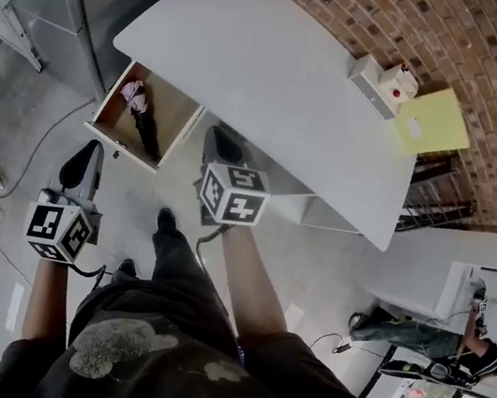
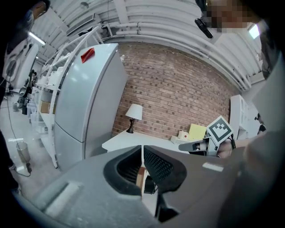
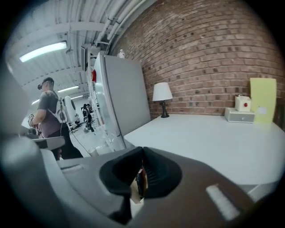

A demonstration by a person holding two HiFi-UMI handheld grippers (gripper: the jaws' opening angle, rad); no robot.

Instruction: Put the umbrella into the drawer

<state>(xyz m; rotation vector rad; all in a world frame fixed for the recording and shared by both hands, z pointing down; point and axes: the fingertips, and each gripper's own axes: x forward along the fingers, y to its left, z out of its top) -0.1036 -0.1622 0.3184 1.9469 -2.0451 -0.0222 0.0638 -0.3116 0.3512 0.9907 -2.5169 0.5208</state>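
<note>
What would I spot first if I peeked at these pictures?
The open drawer under the white table's left end, with a pink-and-black umbrella lying inside. Then the two marker cubes on the left gripper and right gripper, both shut and empty, nearer the person. A brick wall runs behind the table.

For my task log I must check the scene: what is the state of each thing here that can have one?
Drawer: open, pulled out of the desk.
Umbrella: folded, lying inside the drawer.
Left hand-held gripper: shut, empty.
Right hand-held gripper: shut, empty.
Refrigerator: doors closed.
Lamp: upright on the desk.
</note>
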